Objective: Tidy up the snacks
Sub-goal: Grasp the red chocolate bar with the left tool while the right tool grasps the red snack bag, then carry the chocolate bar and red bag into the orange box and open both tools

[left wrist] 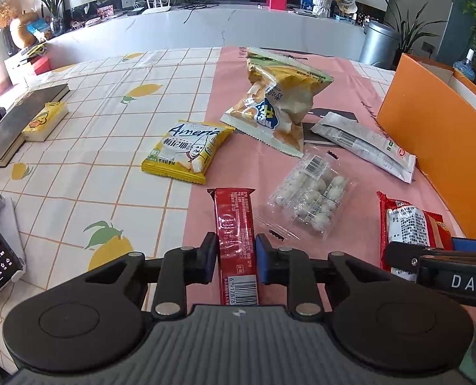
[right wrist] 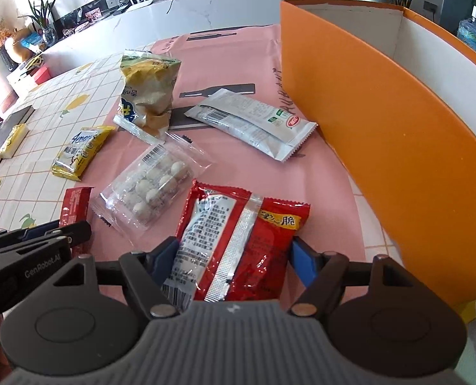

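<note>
Red snack bar [left wrist: 236,240] points lengthwise away, pinched by left fingers [left wrist: 209,256]; right fingers [right wrist: 164,256] clamp red packet [right wrist: 238,243].

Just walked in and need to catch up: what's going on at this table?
A person is sorting snacks with two handheld grippers. The left gripper has its jaws shut on a narrow red bar. The right gripper has a wider red packet between its jaws. A clear pack of white balls, three more snack bags and an open orange box sit on the table.
</note>
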A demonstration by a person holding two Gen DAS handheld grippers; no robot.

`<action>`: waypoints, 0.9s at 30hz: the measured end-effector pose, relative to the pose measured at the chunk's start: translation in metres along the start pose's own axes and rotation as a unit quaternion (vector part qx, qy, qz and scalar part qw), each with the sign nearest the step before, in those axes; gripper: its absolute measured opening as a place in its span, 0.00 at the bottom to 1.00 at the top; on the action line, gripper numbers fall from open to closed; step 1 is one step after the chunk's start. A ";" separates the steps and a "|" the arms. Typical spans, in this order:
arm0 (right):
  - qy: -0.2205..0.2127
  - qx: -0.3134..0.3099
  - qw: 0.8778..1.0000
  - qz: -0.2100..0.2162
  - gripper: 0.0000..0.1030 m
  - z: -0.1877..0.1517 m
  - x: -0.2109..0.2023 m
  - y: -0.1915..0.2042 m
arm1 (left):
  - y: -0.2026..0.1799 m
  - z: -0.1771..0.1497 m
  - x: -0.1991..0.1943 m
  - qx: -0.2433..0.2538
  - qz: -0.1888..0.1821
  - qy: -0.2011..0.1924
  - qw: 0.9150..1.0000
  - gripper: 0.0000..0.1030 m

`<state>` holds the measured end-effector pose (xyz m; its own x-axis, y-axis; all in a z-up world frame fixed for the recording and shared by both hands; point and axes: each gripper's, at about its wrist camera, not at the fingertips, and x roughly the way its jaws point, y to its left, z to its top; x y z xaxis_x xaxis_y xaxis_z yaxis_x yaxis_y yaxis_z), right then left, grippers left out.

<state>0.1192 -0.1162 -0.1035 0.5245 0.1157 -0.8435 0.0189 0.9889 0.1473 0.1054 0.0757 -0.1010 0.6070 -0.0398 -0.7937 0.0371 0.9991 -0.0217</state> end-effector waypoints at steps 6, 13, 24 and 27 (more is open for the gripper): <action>-0.019 -0.005 1.000 0.019 0.70 -0.004 -0.027 -0.005 | -0.011 -0.001 -0.027 0.005 0.005 -0.014 1.000 0.27; -0.039 -0.015 0.998 0.042 0.70 -0.012 -0.059 -0.018 | -0.034 0.007 -0.064 0.019 -0.008 -0.044 0.999 0.27; -0.099 -0.025 0.993 0.056 0.70 -0.004 -0.123 -0.058 | -0.092 0.029 -0.111 0.066 -0.049 -0.097 0.992 0.27; -0.115 -0.045 0.991 0.045 0.70 0.001 -0.138 -0.070 | -0.111 0.041 -0.118 0.081 -0.064 -0.110 0.989 0.27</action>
<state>0.0467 -0.2018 0.0034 0.7009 0.1895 -0.6877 -0.1079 0.9811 0.1604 0.0621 -0.0313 0.0194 0.7461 -0.1869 -0.6391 0.2411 0.9705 -0.0023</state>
